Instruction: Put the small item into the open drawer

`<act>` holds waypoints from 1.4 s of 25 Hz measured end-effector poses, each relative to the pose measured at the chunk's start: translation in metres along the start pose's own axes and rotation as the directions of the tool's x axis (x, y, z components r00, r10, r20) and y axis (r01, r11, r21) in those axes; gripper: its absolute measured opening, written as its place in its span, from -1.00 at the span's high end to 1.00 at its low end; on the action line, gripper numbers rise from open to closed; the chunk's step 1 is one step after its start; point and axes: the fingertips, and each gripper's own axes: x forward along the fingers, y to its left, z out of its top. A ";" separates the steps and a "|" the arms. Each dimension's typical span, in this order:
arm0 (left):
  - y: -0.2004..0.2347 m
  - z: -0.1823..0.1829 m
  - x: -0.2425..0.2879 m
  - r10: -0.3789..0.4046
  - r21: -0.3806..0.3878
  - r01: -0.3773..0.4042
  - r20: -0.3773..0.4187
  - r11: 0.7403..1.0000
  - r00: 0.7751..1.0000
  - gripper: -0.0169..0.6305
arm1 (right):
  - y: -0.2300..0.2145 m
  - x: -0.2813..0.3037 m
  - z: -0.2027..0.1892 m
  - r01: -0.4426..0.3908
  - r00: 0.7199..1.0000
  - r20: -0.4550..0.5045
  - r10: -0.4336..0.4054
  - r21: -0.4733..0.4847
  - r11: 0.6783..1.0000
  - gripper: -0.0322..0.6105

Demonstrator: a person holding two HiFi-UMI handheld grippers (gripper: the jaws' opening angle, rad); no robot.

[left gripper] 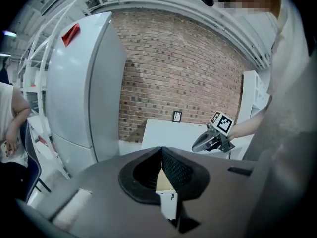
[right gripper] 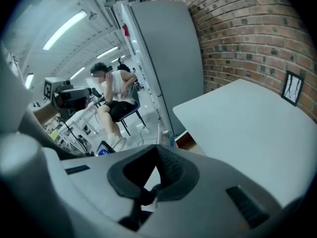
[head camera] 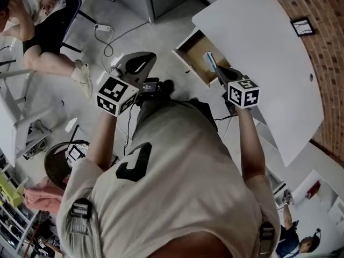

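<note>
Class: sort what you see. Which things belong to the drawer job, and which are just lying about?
Job: open drawer; blue-and-white item in it; right gripper beside it.
Lying about: framed picture by the brick wall; power strip on the floor; pink cloth.

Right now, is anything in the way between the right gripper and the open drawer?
Nothing visible does. The right gripper hangs shut at the edge of the open drawer, whose top is uncovered; a blue and white item stands inside.
</note>
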 end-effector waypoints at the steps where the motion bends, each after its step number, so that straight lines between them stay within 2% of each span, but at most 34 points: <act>1: 0.005 -0.001 0.000 -0.002 -0.003 0.002 -0.001 1.000 1.000 0.93 | -0.001 0.012 -0.003 0.005 0.999 -0.034 -0.006 -0.024 1.000 0.89; 8: 0.026 -0.005 0.001 0.030 -0.050 -0.031 -0.012 0.998 0.999 0.93 | -0.026 0.069 -0.023 0.027 0.982 -0.180 -0.053 -0.146 0.989 0.89; 15: 0.027 -0.004 0.008 0.093 -0.098 -0.097 -0.044 0.990 0.995 0.93 | -0.046 0.100 -0.047 -0.013 0.970 -0.243 -0.025 -0.154 0.988 0.89; 20: 0.032 -0.005 0.023 0.114 -0.118 -0.125 -0.091 0.985 0.989 0.93 | -0.071 0.132 -0.046 -0.018 0.965 -0.260 -0.036 -0.203 0.979 0.89; 29: 0.034 -0.017 0.042 0.105 -0.130 -0.128 -0.170 0.983 0.980 0.93 | -0.082 0.175 -0.064 -0.075 0.950 -0.310 -0.016 -0.278 0.958 0.89; 35: 0.031 -0.033 0.044 0.090 -0.140 -0.117 -0.189 0.983 0.978 0.93 | -0.094 0.188 -0.077 -0.039 0.949 -0.308 -0.065 -0.318 0.947 0.89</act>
